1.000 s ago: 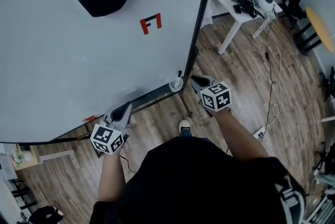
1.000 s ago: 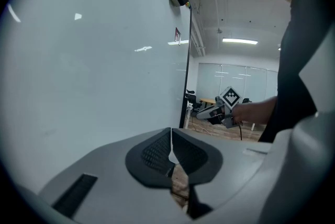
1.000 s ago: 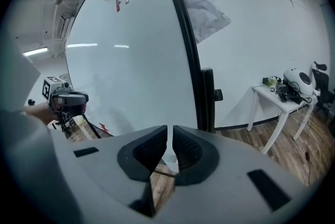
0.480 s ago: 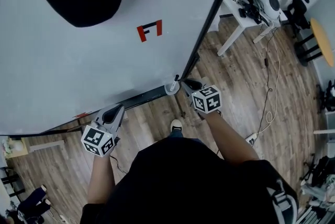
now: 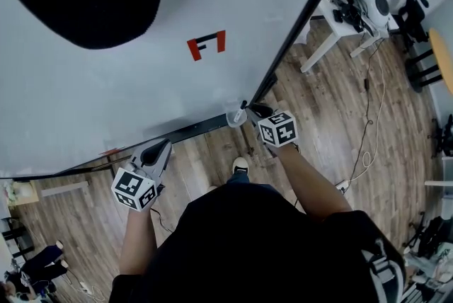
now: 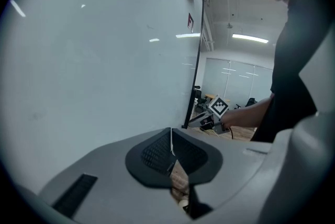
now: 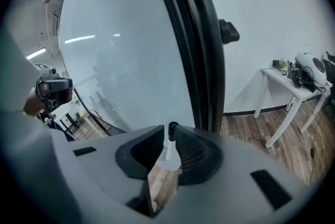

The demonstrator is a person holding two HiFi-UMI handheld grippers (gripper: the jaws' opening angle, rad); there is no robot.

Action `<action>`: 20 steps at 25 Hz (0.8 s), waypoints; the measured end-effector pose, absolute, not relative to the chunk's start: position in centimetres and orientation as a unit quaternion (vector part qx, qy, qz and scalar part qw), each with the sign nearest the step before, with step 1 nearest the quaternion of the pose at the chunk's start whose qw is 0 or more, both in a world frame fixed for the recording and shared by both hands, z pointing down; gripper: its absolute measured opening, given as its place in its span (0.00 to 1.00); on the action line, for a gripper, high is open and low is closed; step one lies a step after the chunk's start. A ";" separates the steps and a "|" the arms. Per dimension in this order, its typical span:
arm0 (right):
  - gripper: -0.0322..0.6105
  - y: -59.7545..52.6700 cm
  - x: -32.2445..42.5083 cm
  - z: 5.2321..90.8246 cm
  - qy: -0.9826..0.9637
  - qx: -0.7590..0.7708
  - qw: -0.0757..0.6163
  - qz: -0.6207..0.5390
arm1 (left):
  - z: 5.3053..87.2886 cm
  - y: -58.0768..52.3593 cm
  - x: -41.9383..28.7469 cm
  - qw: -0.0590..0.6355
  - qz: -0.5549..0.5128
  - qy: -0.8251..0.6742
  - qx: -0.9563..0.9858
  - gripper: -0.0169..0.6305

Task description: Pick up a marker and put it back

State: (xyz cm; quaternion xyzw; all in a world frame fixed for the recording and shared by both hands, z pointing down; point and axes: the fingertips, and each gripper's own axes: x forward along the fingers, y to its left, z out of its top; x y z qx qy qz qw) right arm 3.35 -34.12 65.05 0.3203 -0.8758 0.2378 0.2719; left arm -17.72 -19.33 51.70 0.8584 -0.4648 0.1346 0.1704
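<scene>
Below the whiteboard's point(image 5: 141, 89) lower edge, the left gripper point(image 5: 160, 150) is clenched on nothing. At the whiteboard's lower right corner, the marker point(image 7: 169, 145) stands upright in its holder cup point(image 5: 235, 117), between the opening, loosened jaws of the right gripper point(image 7: 168, 137).

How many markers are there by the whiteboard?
1. The marker stands in a holder at the whiteboard's bottom corner, between the right gripper's opening jaws. Others may be hidden.
</scene>
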 end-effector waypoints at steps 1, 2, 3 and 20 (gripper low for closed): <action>0.15 -34.2 3.3 65.4 -0.875 0.319 0.274 0.239 | 51.8 -19.3 -17.7 0.172 0.135 -0.466 0.857 0.05; 0.16 -34.3 3.3 65.7 -0.874 0.318 0.277 0.241 | 51.9 -19.3 -17.6 0.174 0.135 -0.466 0.857 0.05; 0.16 -34.4 3.4 65.9 -0.874 0.317 0.278 0.243 | 52.0 -19.4 -17.5 0.175 0.135 -0.466 0.856 0.05; 0.17 -35.6 1.8 68.5 -0.875 0.294 0.289 0.254 | 53.2 -19.7 -17.5 0.189 0.132 -0.478 0.848 0.05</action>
